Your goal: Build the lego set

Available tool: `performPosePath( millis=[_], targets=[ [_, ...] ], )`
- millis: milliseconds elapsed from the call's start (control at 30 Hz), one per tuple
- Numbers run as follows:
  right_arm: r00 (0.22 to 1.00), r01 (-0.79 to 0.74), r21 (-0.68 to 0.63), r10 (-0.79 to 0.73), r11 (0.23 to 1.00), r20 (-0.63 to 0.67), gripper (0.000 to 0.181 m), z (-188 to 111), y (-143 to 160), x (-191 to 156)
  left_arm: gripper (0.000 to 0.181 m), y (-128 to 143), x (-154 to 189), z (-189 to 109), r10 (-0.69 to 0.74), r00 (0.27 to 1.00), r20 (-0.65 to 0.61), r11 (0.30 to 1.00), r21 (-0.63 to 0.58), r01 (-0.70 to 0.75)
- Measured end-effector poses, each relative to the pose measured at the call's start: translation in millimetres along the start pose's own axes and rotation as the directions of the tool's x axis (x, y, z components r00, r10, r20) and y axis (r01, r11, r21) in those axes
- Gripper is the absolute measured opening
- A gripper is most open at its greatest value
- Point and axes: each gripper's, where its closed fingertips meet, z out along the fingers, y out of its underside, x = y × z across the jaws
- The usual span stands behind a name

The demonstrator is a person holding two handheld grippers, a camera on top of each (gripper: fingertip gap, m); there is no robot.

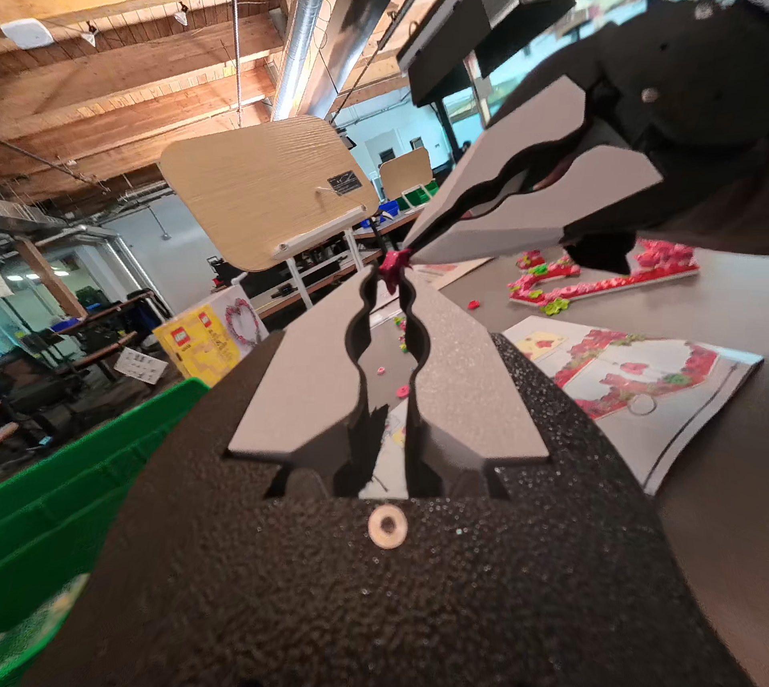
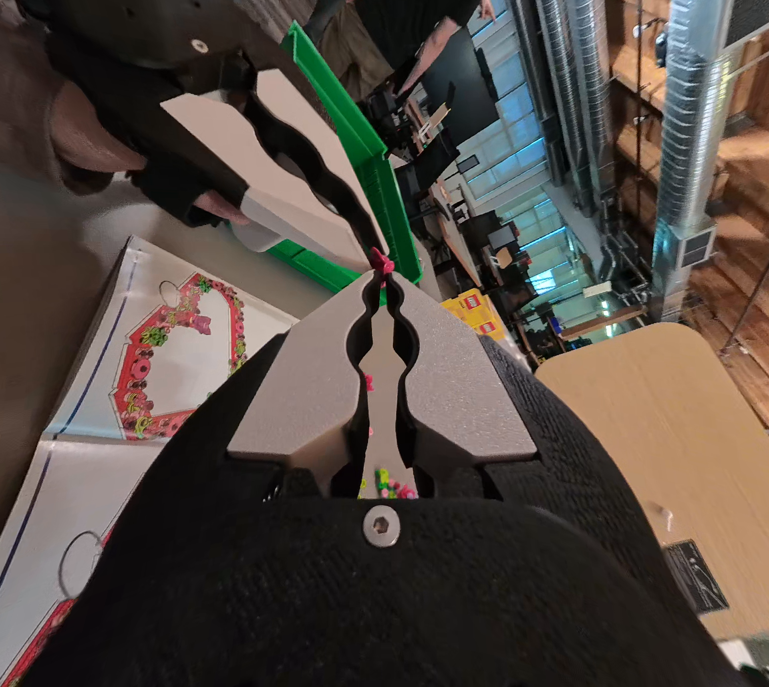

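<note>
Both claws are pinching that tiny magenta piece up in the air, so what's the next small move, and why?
Probably press the two claws gently together to seat the joint. The left claw and right claw meet tip to tip on the magenta piece, held above the table, so it may be two small parts being joined; that is too small to tell. The heart frame lies apart on the table, so placing comes afterwards.

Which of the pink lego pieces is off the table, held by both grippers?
The dark magenta piece, pinched between the left gripper and right gripper tips; the other loose pink pieces lie on the table.
</note>
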Motion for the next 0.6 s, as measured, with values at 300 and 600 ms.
performPosePath(
  millis=[300, 600],
  targets=[
    [0.992, 0.051, 0.094, -0.039, 0.994, -0.122, 0.000, -11, -17, 13, 0.013, -16, -7, -7, -0.360, 0.921, -0.148, 0.921, 0.102, 0.376],
    [0.990, 0.040, 0.129, -0.022, 0.991, -0.137, 0.000, -14, -25, 12, 0.000, -21, 2, -8, -0.358, 0.911, -0.205, 0.916, 0.112, 0.385]
  ],
)
